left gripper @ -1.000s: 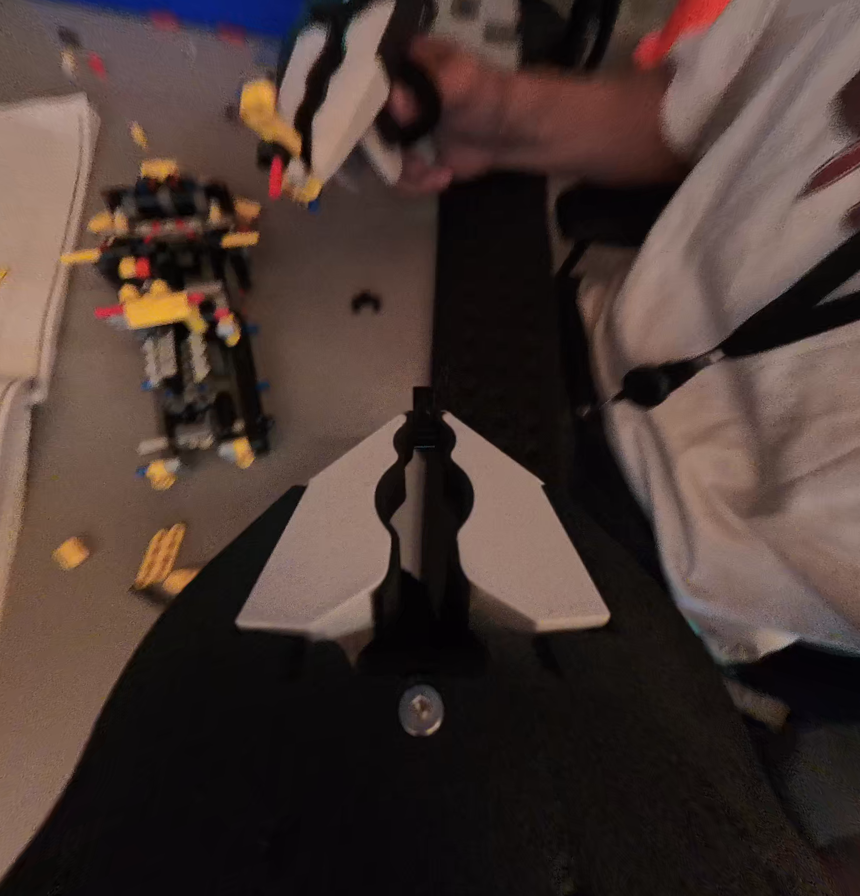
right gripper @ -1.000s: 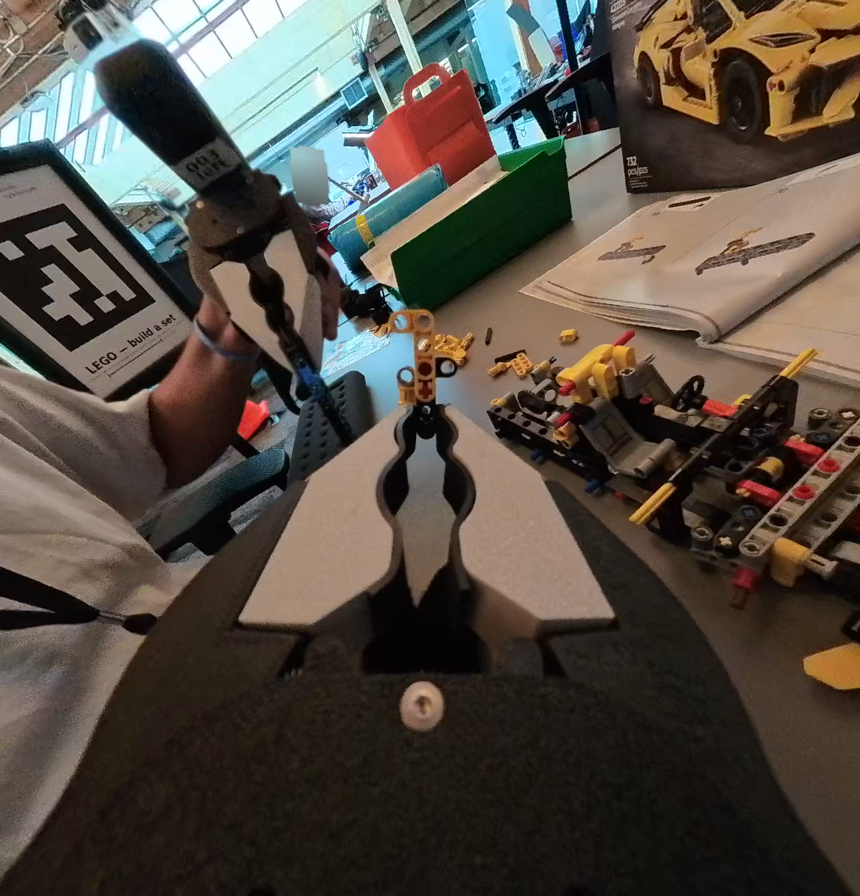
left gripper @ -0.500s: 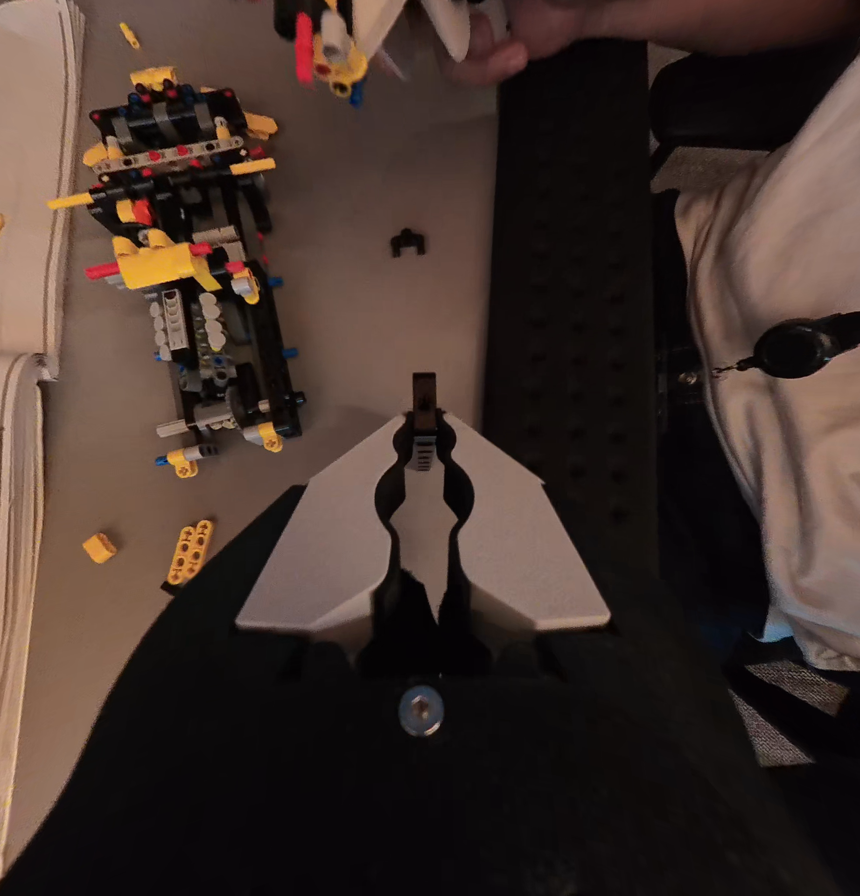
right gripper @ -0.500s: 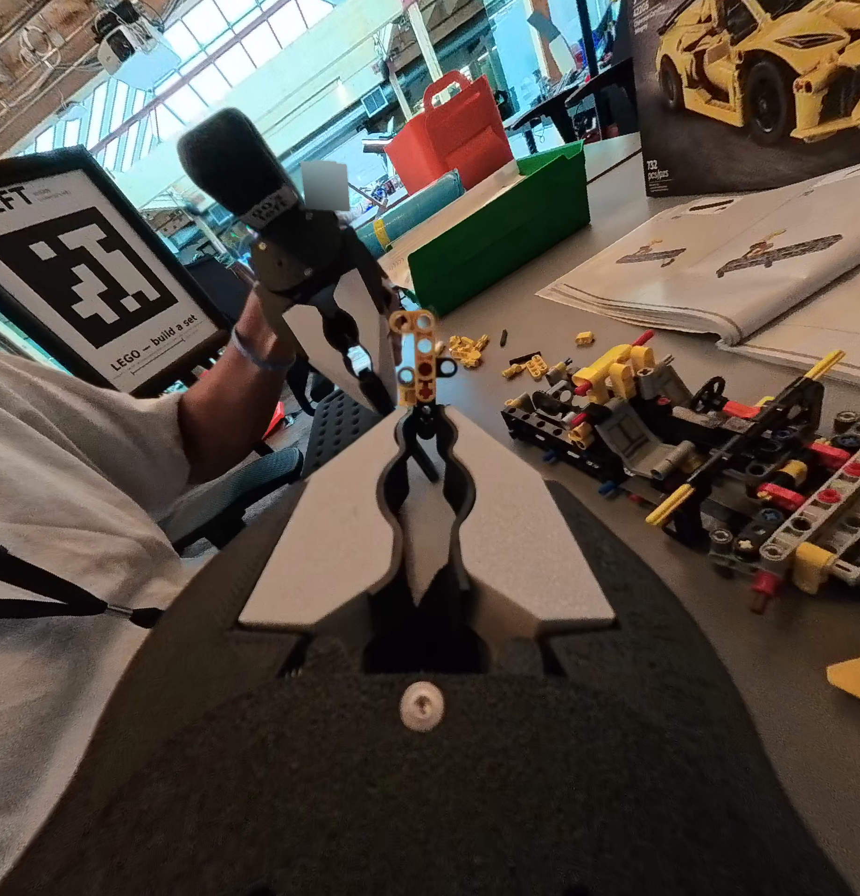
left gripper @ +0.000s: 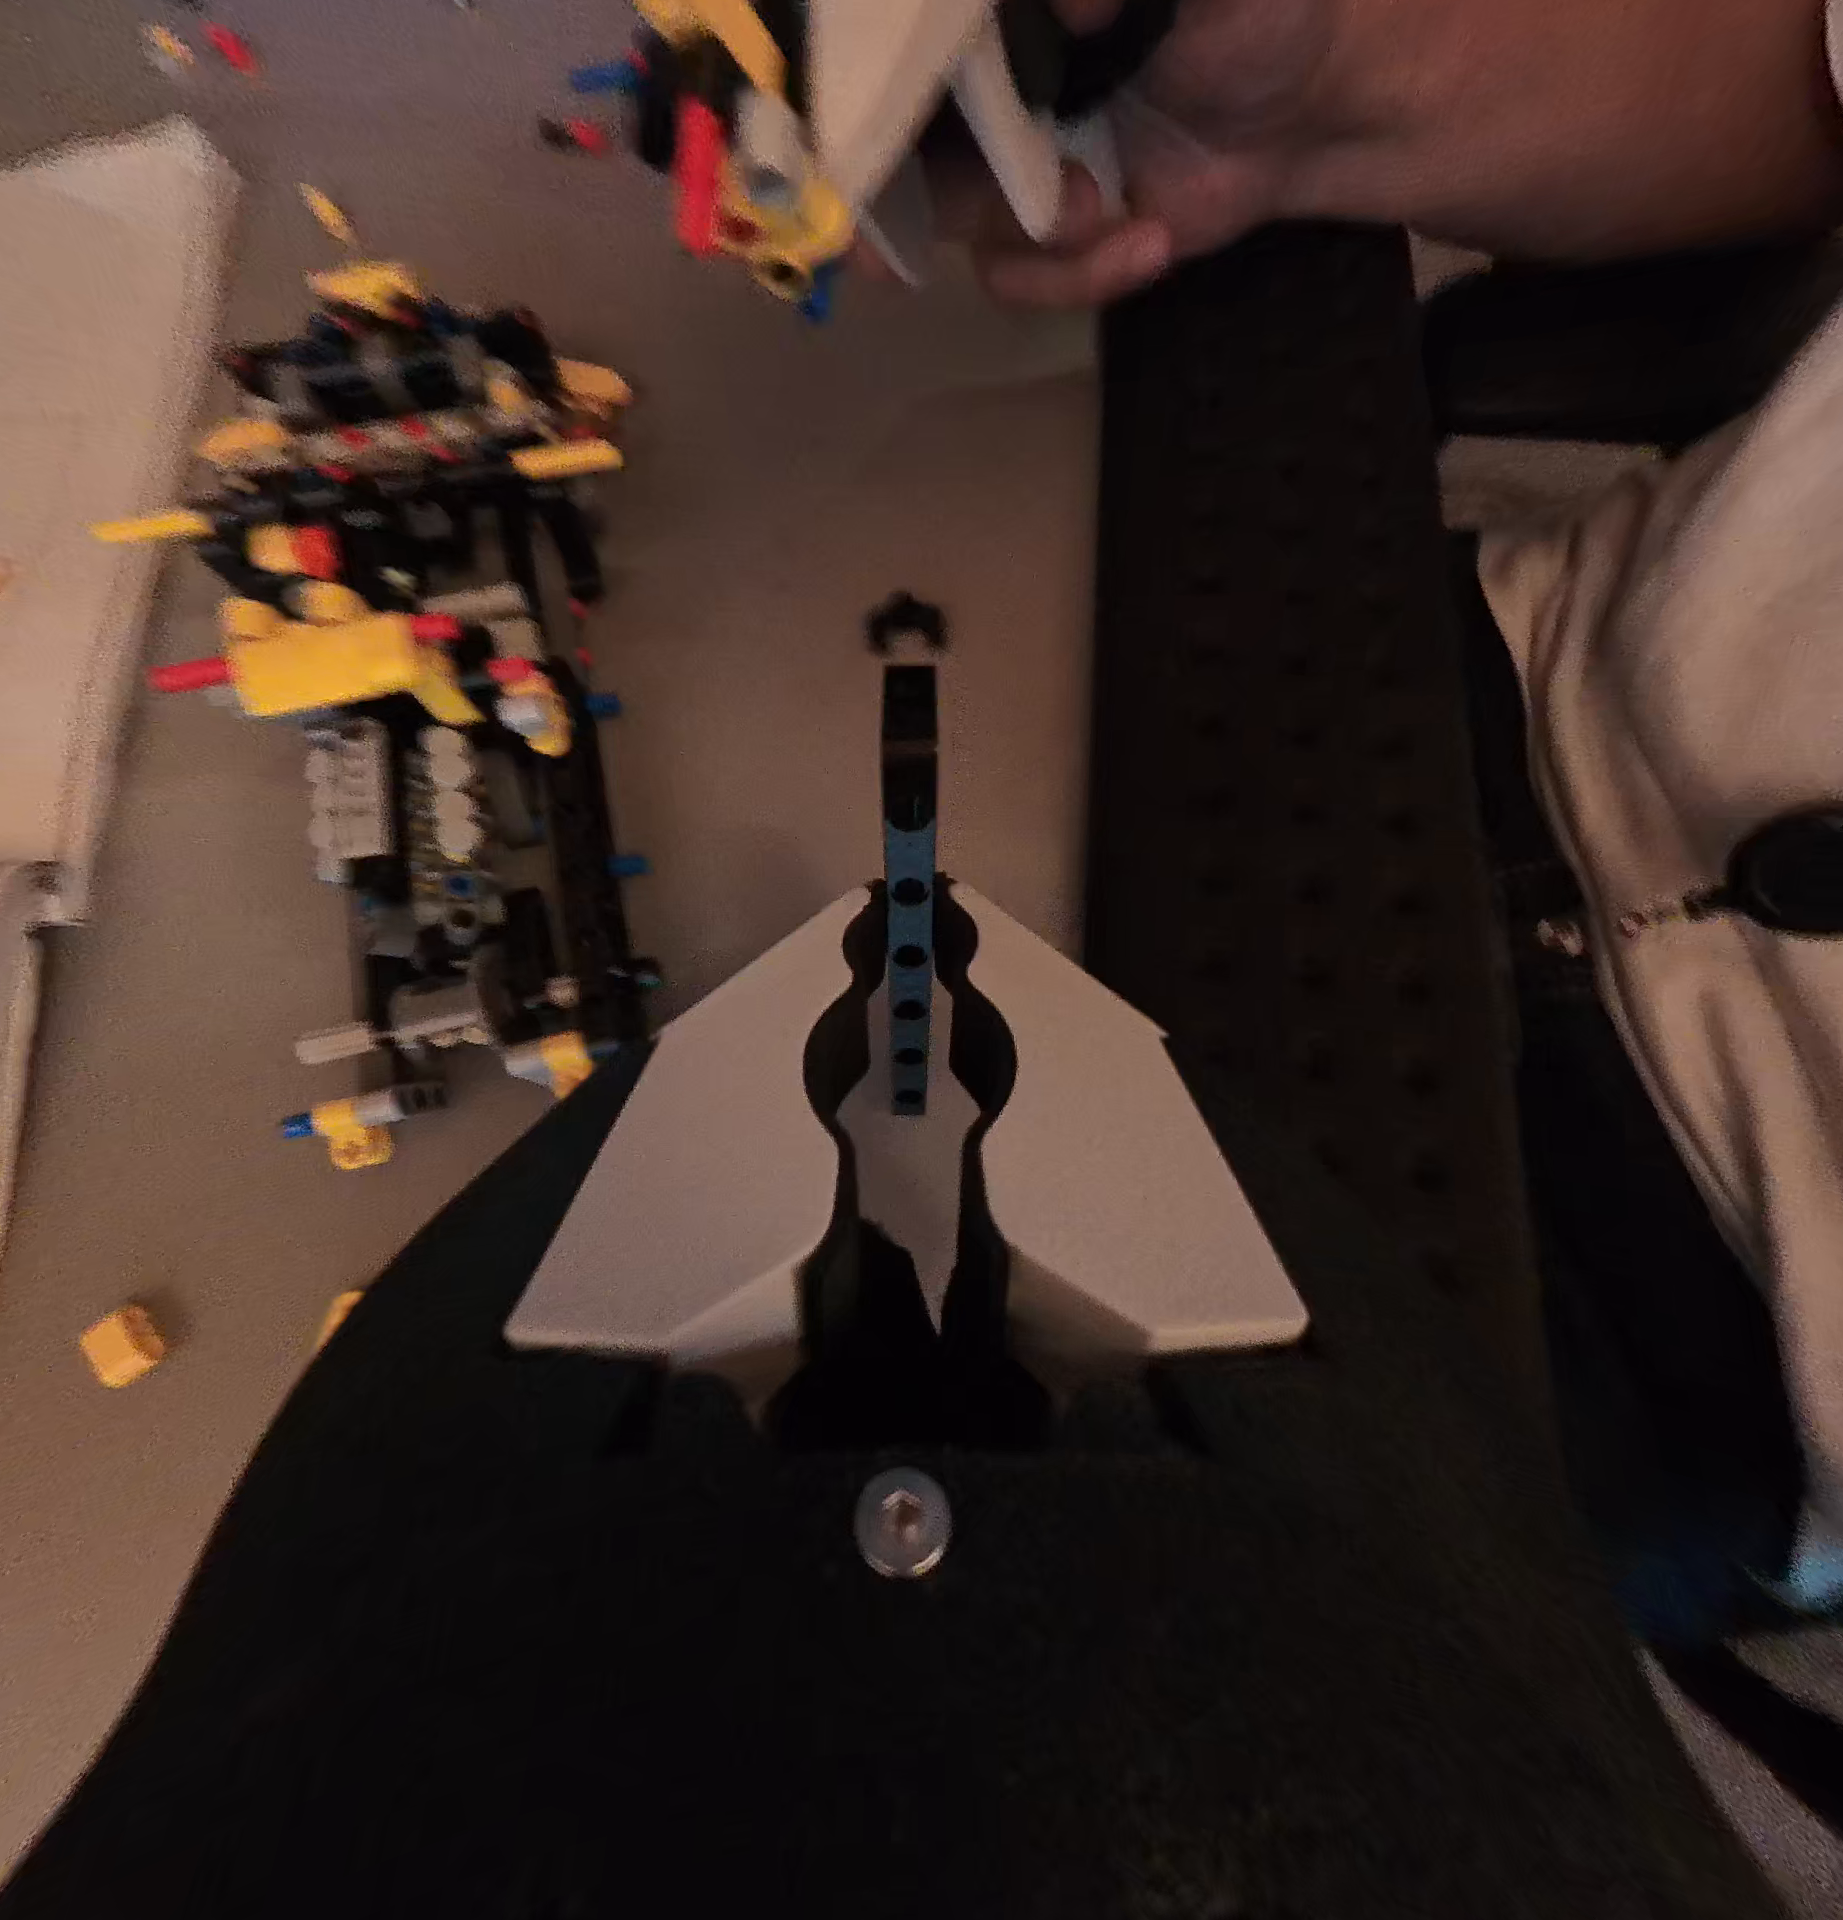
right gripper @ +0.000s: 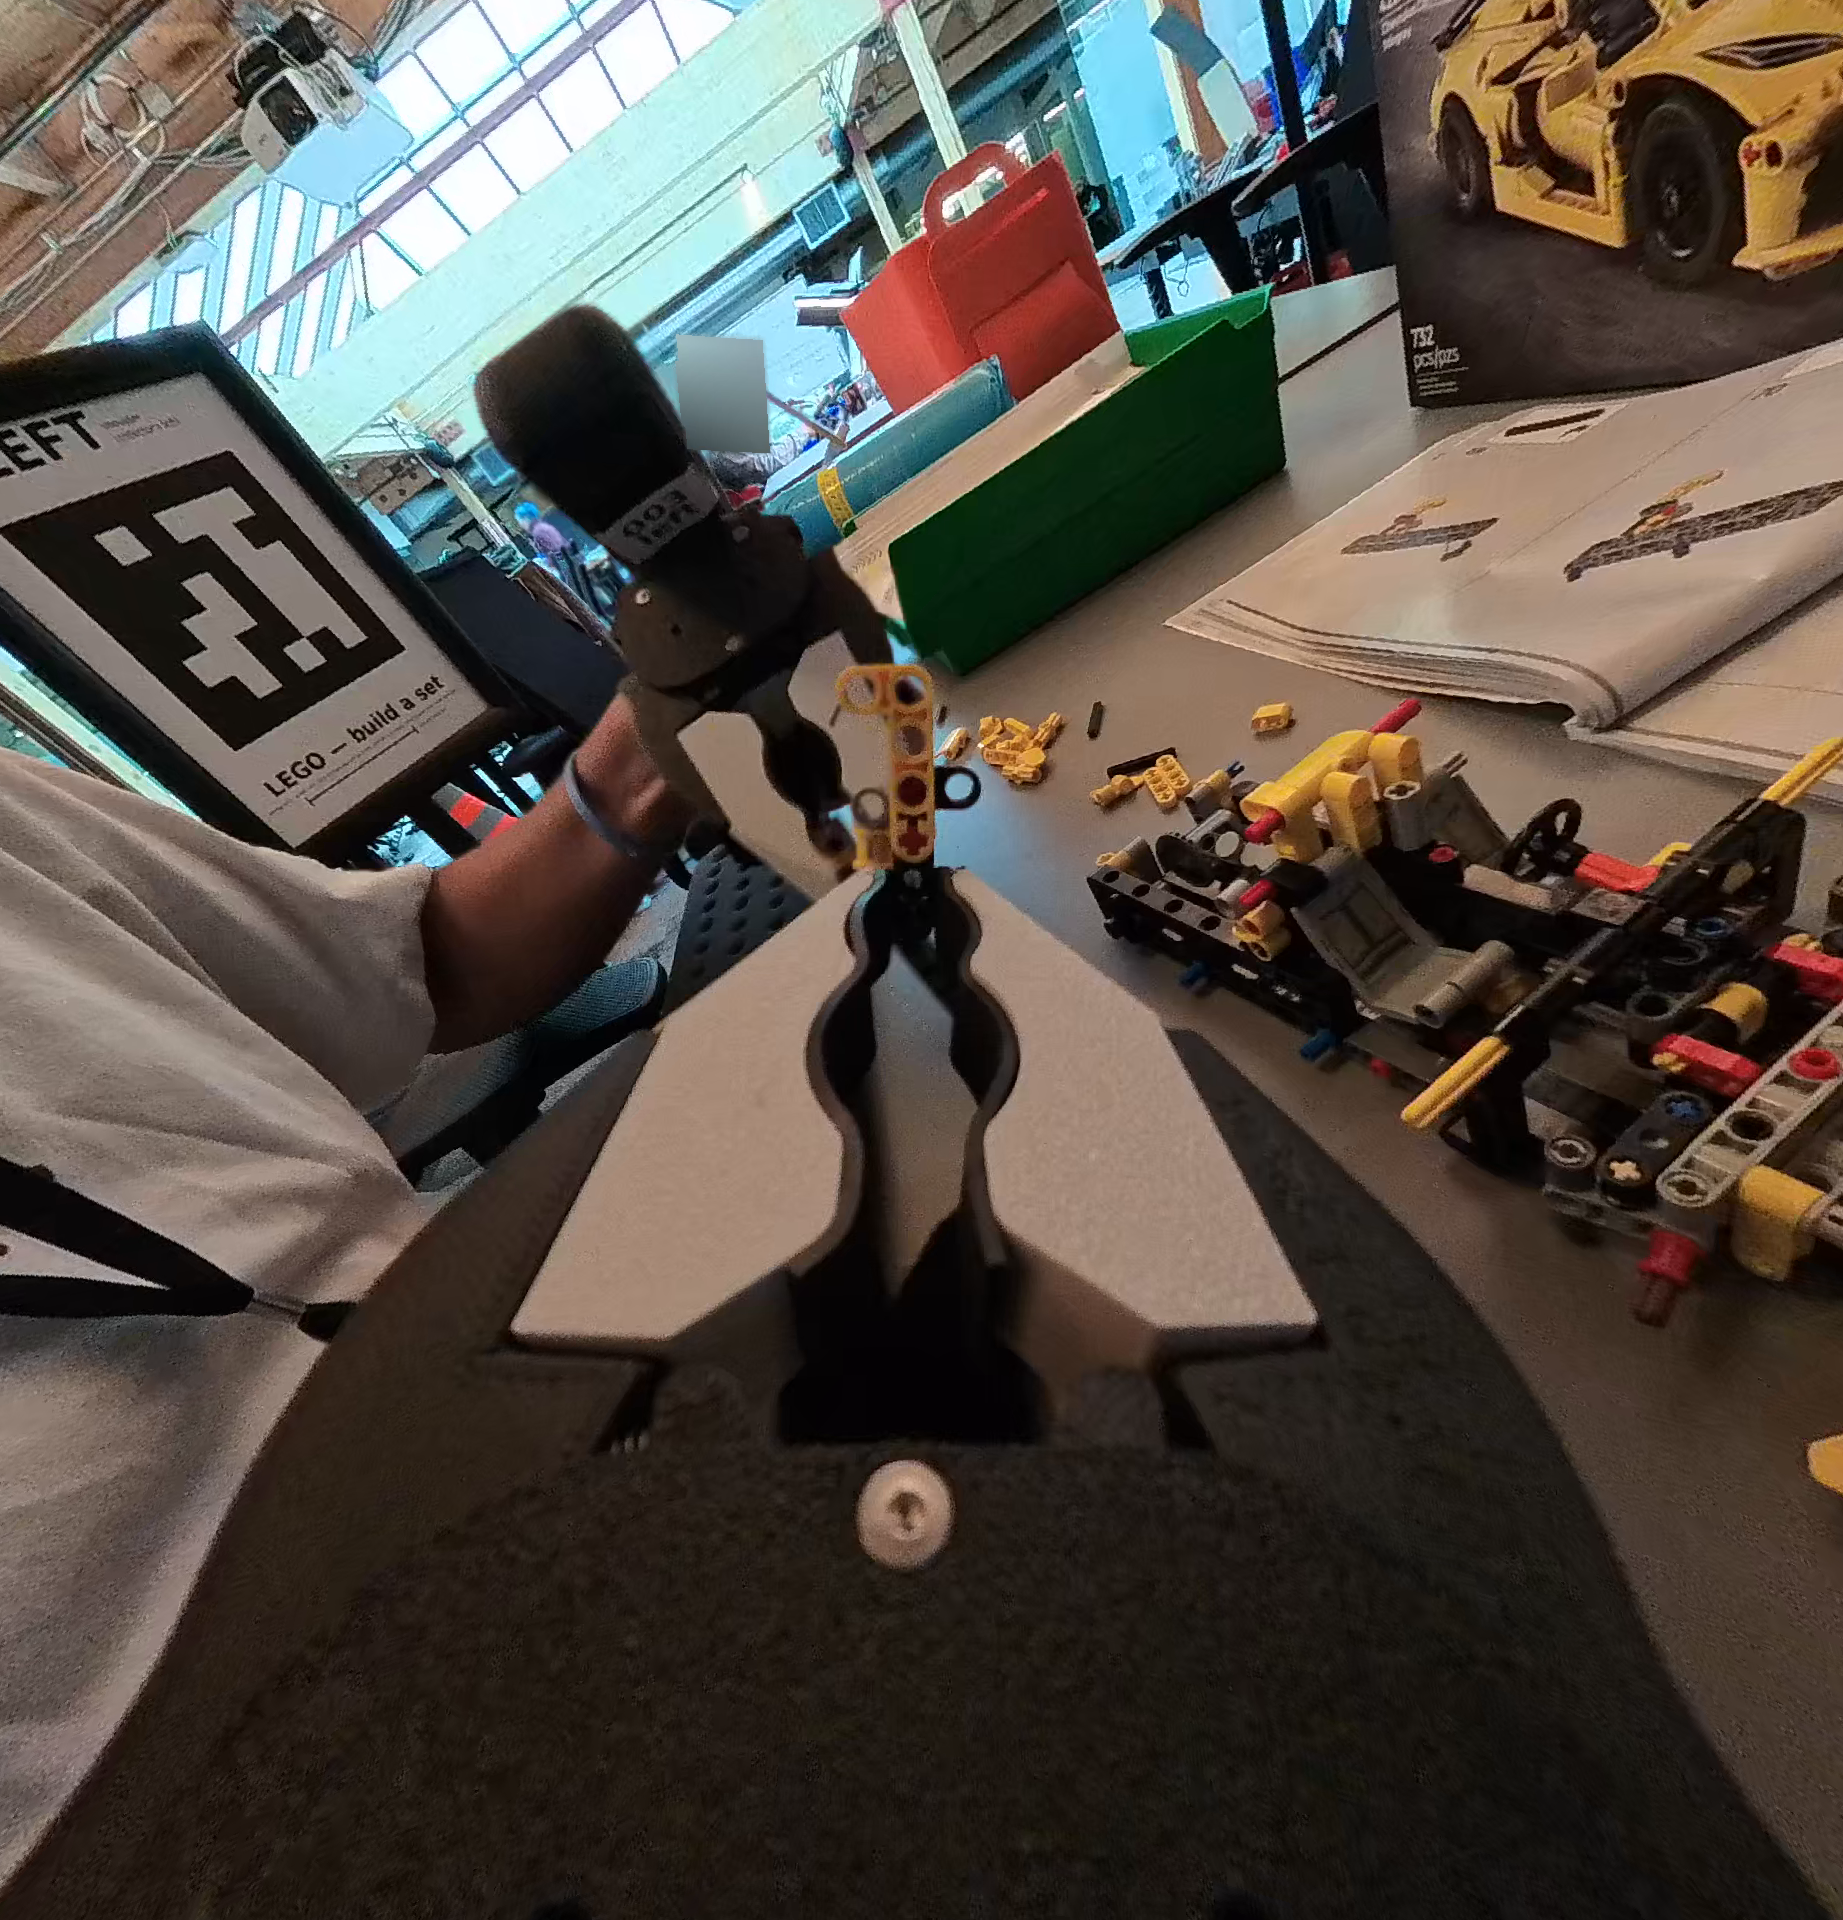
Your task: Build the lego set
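My left gripper (left gripper: 909,896) is shut on a long black beam with holes (left gripper: 909,790) that sticks out forward over the table. My right gripper (right gripper: 901,883) is shut on a small yellow beam assembly with red pins (right gripper: 896,758), held upright in the air. In the right wrist view the left gripper (right gripper: 829,831) sits just behind and left of that assembly. In the left wrist view the right gripper (left gripper: 844,156) and its assembly (left gripper: 751,197) are blurred at the top. The half-built black and yellow car chassis (right gripper: 1468,956) lies on the table (left gripper: 408,727).
A small black piece (left gripper: 904,623) lies just beyond the beam's tip. An open manual (right gripper: 1571,582), a green bin (right gripper: 1083,509), the set's box (right gripper: 1623,187), loose yellow pieces (right gripper: 1021,743) and a framed marker sign (right gripper: 190,592) surround the work area. A black perforated strip (left gripper: 1260,727) runs along the table edge.
The left gripper has come down and closer to the right gripper's yellow assembly. Its black beam now shows at full length, and the right gripper looms larger in the left wrist view.
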The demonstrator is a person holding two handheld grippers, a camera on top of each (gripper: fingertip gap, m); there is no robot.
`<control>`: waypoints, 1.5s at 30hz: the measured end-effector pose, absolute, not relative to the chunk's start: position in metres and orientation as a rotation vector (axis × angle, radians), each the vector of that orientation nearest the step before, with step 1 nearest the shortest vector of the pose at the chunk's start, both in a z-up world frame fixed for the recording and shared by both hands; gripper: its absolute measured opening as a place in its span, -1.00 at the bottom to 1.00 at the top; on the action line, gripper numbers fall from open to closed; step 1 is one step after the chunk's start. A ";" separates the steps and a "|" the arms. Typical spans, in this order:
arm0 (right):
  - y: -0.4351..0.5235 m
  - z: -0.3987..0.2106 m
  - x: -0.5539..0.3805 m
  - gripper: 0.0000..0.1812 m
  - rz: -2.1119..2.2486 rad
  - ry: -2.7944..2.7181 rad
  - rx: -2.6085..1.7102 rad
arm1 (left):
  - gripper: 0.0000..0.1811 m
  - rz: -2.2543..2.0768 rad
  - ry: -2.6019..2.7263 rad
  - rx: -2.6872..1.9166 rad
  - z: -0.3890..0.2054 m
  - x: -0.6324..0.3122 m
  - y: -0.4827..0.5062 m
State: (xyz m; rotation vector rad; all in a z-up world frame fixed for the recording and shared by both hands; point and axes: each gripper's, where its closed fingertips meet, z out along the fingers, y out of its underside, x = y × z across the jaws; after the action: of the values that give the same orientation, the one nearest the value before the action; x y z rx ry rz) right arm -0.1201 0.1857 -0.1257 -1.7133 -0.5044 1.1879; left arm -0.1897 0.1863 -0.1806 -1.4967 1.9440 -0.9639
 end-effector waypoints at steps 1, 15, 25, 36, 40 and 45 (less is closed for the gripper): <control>0.186 -0.125 -0.120 -0.93 1.191 -0.502 -1.711 | -0.91 -1.047 1.827 -1.477 -0.167 -0.184 0.192; 0.197 -0.046 -0.165 -0.94 1.527 -0.570 -1.375 | -0.92 -2.500 0.728 -1.026 -0.045 -0.197 0.193; 0.206 -0.019 -0.219 -0.93 1.576 -0.762 -1.093 | -0.93 -2.794 0.665 -0.681 -0.023 -0.221 0.171; 0.200 -0.017 -0.224 -0.93 1.763 -0.705 -0.986 | -0.93 -2.875 0.599 -0.602 -0.022 -0.228 0.175; 0.197 -0.016 -0.226 -0.93 1.748 -0.715 -0.938 | -0.92 -2.919 0.604 -0.557 -0.021 -0.231 0.173; 0.197 -0.014 -0.228 -0.93 1.635 -0.727 -0.914 | -0.94 -2.969 0.549 -0.507 -0.020 -0.233 0.174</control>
State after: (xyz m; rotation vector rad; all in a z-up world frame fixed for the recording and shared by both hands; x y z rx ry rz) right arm -0.2279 0.1972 -0.0135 -0.9135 -0.7268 1.6349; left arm -0.2334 0.1736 -0.0197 -0.5072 0.5488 -2.9689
